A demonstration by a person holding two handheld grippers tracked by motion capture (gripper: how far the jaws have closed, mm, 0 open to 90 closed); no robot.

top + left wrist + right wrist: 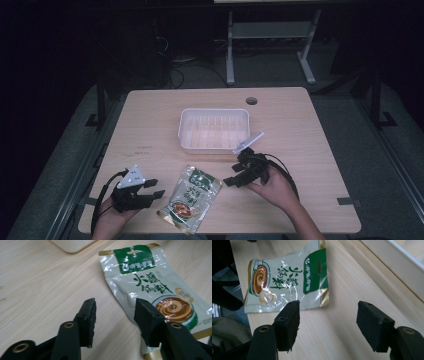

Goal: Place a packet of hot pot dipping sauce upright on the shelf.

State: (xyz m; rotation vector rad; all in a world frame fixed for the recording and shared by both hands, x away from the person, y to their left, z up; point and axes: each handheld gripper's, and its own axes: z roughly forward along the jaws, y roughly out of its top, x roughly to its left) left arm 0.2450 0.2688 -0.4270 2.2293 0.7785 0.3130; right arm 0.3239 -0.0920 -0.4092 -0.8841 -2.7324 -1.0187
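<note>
Between both grippers lies a green-and-white sauce pouch (190,200).
Left gripper (154,189) and right gripper (231,176): jaws spread wide, empty; white tray (214,113) beyond.

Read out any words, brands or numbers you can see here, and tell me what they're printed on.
"火锅蘸料": the large dark characters on the front of the sauce packet, as best I can read them.
White brand line on the packet's green top band: too blurred to read.
Small round seal and corner print on the packet: too small to read.

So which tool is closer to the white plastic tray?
The right tool. It sits just below the tray's near right corner; the left tool is further off, at the table's near left.
</note>
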